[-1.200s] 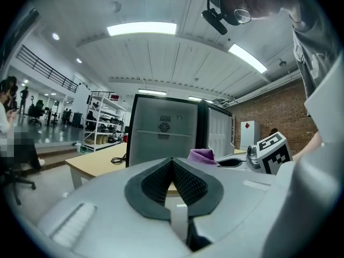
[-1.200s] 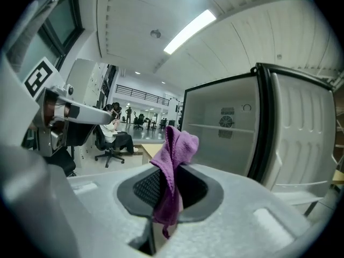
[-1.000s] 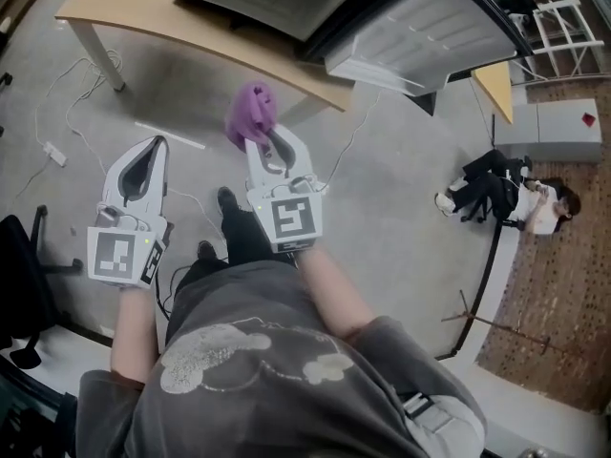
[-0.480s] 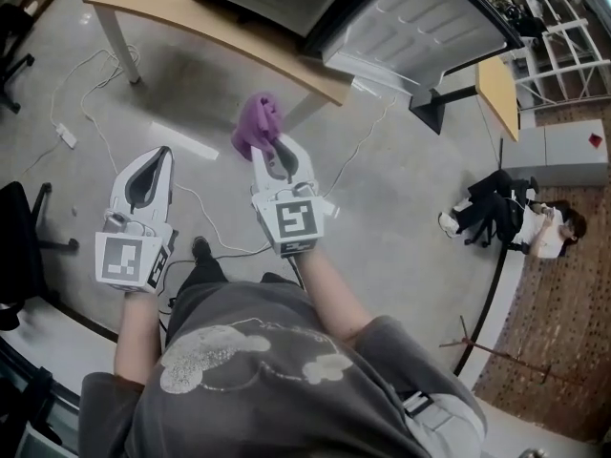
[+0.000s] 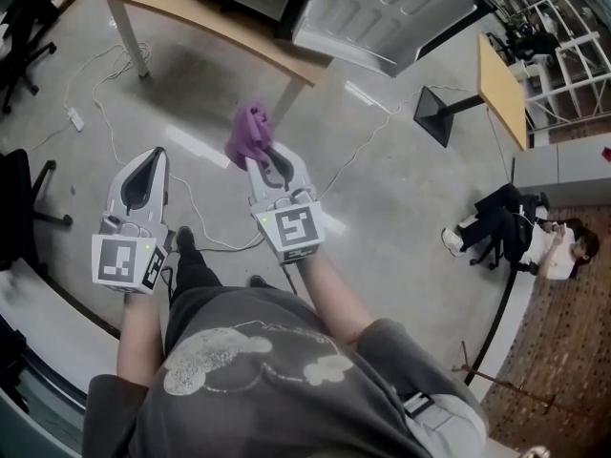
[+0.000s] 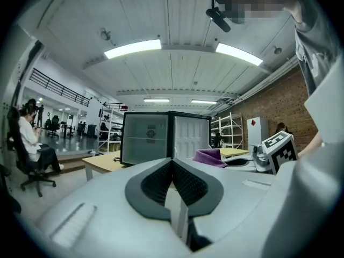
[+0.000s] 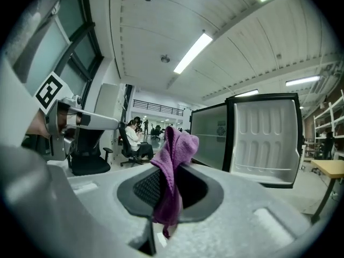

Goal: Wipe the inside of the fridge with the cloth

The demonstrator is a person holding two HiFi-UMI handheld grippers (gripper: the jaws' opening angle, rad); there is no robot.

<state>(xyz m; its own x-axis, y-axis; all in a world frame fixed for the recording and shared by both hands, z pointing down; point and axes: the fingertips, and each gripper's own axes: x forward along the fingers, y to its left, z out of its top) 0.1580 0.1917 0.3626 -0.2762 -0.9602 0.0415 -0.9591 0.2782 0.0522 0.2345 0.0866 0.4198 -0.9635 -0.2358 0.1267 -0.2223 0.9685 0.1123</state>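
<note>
A grey concrete floor [image 5: 401, 189] strewn with white cables [image 5: 95, 79] spreads below both grippers. The right gripper [image 5: 259, 153] has its fingers clenched on the purple cloth [image 5: 250, 130], which bunches above their tips. The left gripper [image 5: 157, 153] has its fingers pressed together on nothing. Ahead, the fridge [image 5: 382, 8] stands with its door open on a wooden counter [image 5: 224, 29].

Wooden desk [image 5: 229, 34] on white legs at top of head view. White cables [image 5: 103, 84] loop over grey concrete floor [image 5: 401, 208], power strip [image 5: 73, 117] among them. Black office chair [image 5: 17, 194] at left edge. Seated person [image 5: 520, 232] far right, beside what looks like brick wall [image 5: 563, 351]. Black stand base [image 5: 437, 113] near second desk top [image 5: 501, 79]. White shelving [image 5: 563, 12] top right.
</note>
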